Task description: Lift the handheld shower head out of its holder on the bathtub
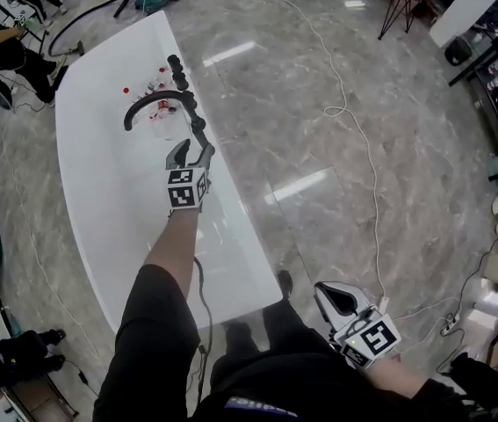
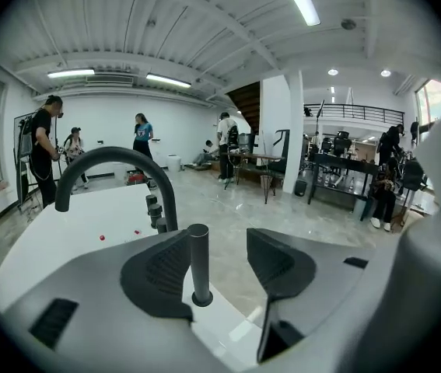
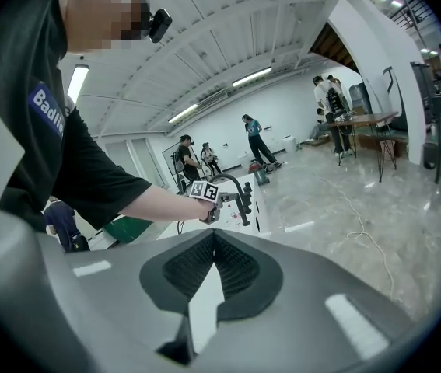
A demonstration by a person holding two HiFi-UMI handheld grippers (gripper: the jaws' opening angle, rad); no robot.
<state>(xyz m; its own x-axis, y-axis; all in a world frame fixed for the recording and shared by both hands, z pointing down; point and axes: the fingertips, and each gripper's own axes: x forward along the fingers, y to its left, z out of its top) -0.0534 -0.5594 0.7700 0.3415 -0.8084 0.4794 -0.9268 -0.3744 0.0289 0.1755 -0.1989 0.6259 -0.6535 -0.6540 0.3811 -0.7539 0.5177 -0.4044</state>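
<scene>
Over on the left, the long white glossy bathtub (image 1: pixel 99 192) fills the frame, and the black arched metal faucet (image 1: pixel 154 101) curves over its basin with a row of black knobs beside it. Just this side of the faucet, the slim black cylindrical handheld shower head (image 2: pixel 198 263) stands upright in its round holder on the tub's rim: seated, not lifted. And here are the left tongs (image 2: pixel 218 247), spread wide with that black rod right between the pads, close against the left one, with no squeeze on it that I can see. So the approach looks done; the grip and the pull upward are what's left. Off to the right, well apart from the tub and low by the person's body, the right tongs (image 3: pixel 213 259) are closed pad to pad on nothing, taking no part in this.
</scene>
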